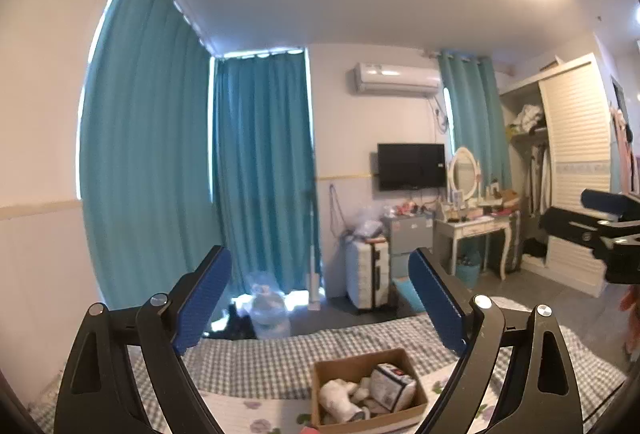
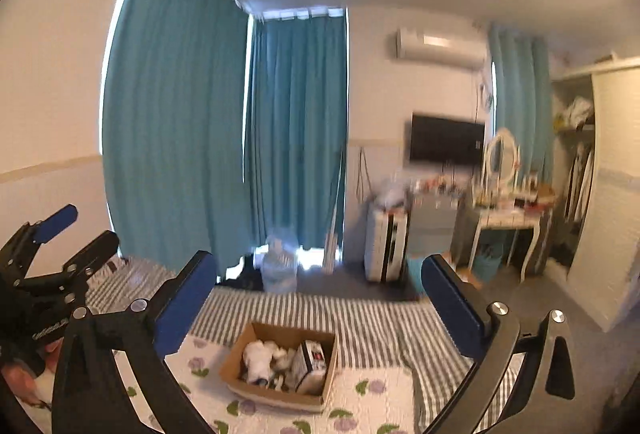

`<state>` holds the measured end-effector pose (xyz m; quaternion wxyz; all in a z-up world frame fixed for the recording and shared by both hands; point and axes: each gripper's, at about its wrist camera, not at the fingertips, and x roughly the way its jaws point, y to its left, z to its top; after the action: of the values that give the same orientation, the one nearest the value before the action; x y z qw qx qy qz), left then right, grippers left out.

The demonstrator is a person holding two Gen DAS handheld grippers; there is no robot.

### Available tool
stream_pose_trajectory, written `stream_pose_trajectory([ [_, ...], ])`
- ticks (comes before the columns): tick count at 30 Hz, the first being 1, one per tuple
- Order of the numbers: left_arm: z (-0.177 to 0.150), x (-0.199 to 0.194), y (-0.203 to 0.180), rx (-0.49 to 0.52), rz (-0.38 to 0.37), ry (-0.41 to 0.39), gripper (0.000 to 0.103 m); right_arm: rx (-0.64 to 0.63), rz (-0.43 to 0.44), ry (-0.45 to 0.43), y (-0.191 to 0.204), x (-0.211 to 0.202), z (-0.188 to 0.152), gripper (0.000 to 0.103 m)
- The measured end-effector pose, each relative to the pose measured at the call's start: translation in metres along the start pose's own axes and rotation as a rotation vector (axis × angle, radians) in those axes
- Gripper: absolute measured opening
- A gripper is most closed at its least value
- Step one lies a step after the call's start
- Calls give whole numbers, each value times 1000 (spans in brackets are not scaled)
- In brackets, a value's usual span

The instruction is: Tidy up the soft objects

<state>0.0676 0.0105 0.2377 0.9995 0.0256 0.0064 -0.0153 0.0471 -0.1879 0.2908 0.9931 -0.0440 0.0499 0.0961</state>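
Note:
A brown cardboard box (image 1: pixel 362 364) sits on the bed and holds white soft toys (image 1: pixel 340 396) and a white pack (image 1: pixel 394 384). It also shows in the right wrist view (image 2: pixel 240 352), with the toys (image 2: pixel 260 354) inside. My left gripper (image 1: pixel 320 298) is open and empty, raised above and behind the box. My right gripper (image 2: pixel 320 298) is open and empty, also raised above the box. The right gripper shows at the right edge of the left view (image 1: pixel 600 222); the left gripper shows at the left of the right view (image 2: pixel 60 234).
The bed has a grey checked sheet (image 1: pixel 260 366) and a floral quilt (image 2: pixel 372 394). Beyond it are teal curtains (image 1: pixel 260 173), a white suitcase (image 1: pixel 368 274), a dressing table (image 1: pixel 476 230), a wall TV (image 1: pixel 412 165) and an open wardrobe (image 1: pixel 560 173).

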Motion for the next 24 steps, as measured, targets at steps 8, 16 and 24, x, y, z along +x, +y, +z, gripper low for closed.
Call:
stream_pose_trajectory([
  [8, -67, -8, 5, -64, 77, 5, 92, 56, 80, -71, 1, 0, -75, 103],
  [16, -160, 33, 3, -46, 148, 84, 92, 112, 74, 15, -5, 73, -181, 103],
  [24, -245, 69, -9, -79, 85, 287, 92, 106, 40, 152, -5, 127, -255, 103],
])
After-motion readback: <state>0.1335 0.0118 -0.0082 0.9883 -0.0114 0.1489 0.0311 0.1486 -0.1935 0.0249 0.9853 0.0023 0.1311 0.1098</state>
